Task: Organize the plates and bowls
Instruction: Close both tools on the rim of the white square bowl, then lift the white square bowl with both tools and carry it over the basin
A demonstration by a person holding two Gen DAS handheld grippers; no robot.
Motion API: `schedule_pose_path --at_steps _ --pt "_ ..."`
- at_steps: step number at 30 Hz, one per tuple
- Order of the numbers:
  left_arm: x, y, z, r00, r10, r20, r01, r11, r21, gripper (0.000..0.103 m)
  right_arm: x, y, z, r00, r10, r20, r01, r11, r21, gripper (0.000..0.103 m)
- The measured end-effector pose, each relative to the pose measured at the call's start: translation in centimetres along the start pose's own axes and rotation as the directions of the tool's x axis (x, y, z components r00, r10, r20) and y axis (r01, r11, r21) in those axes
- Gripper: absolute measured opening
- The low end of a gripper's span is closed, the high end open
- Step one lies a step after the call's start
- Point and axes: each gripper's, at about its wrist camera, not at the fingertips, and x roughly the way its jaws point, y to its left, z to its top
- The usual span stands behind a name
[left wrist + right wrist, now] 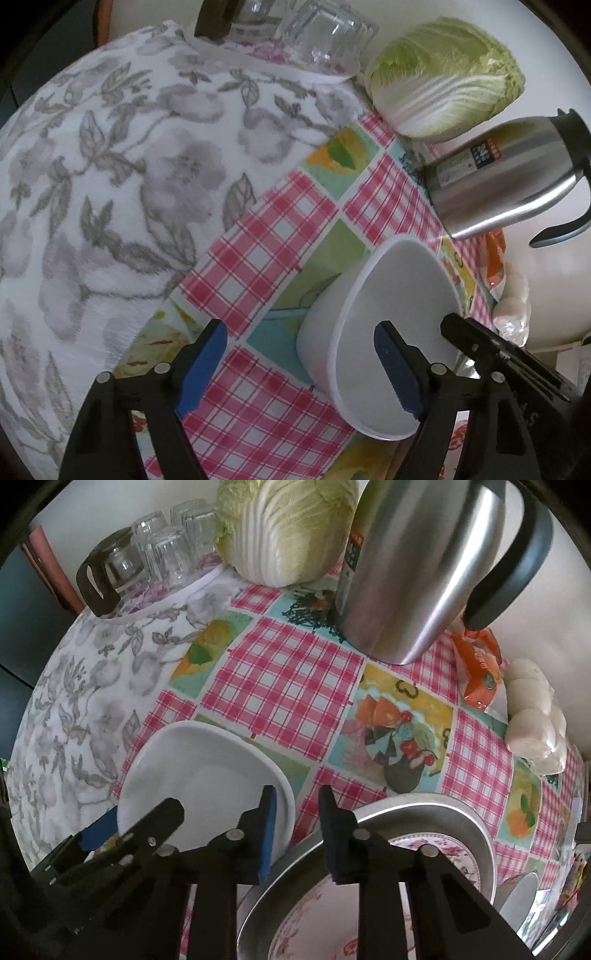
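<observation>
Left wrist view: a plain white bowl (pixel 373 332) with rounded-square sides sits on the checked cloth (pixel 266 236) of the counter, looking tilted in the fisheye. The left gripper (pixel 299 369) has its blue-padded fingers (pixel 201 369) spread wide; one pad is inside the bowl, the other outside over the cloth, so the near wall stands between them. I cannot tell whether either pad touches it. The right gripper's black tip (pixel 476 343) shows at the bowl's far rim. A grey floral towel (pixel 92 184) covers the left part of the counter and is bare. Upturned glasses (pixel 325 33) stand at the far edge, a cabbage (pixel 443 77) beside them, then a steel jug (pixel 506 177) close behind the bowl.

Right wrist view: the right gripper (pixel 297 830) has its fingers drawn narrow, nothing between them; they hang over the gap between the white bowl (pixel 199 771) and a metal tray (pixel 436 812). The tray holds a pink-flowered plate (pixel 436 849). The left gripper (pixel 110 834) sits at the bowl's near edge. Open checked cloth (pixel 288 679) lies beyond the bowl. The jug (pixel 417 576), an orange packet (pixel 480 668) and white buns (pixel 535 716) line the far right edge.
</observation>
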Motion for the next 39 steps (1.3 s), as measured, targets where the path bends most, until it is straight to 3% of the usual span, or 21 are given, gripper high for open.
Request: schedule_pose_path --at_steps 8,9,11,12,16,25,30,39 --pt "0.0 0.2 0.0 1.000 0.011 0.012 -0.011 1.000 -0.014 0.083 1.1 0.1 0.2 0.999 0.031 -0.009 -0.031 1.000 0.001 0.017" --pt "-0.2 0.4 0.0 1.000 0.011 0.013 -0.010 1.000 -0.017 0.078 1.2 0.1 0.3 0.999 0.036 -0.009 -0.036 0.999 0.003 0.016" --pt "-0.3 0.7 0.0 1.000 -0.007 0.007 0.007 0.999 -0.034 0.059 1.5 0.2 0.4 0.999 0.042 -0.012 -0.042 0.999 0.006 0.016" --pt "-0.3 1.1 -0.1 1.000 -0.026 -0.006 0.025 0.999 -0.049 0.044 1.8 0.3 0.4 0.999 0.045 -0.016 -0.045 0.999 0.006 0.015" --pt "-0.1 1.4 0.0 0.998 -0.051 -0.026 0.049 0.996 -0.076 0.030 1.8 0.9 0.3 0.999 0.049 -0.008 -0.049 0.999 -0.012 0.015" --pt "-1.2 3.6 0.2 1.000 -0.023 -0.007 0.022 0.990 -0.137 0.024 1.7 3.5 0.2 0.996 0.090 -0.008 -0.090 0.995 -0.053 0.014" --pt "-1.4 3.9 0.1 1.000 -0.008 -0.010 0.007 0.991 -0.131 0.022 2.6 4.5 -0.2 0.997 0.067 -0.034 -0.070 0.995 -0.071 0.014" --pt "-1.6 3.8 0.2 1.000 -0.010 -0.026 0.007 0.991 -0.132 0.022 2.2 4.7 -0.4 0.994 0.103 -0.029 -0.105 0.992 -0.063 0.013"
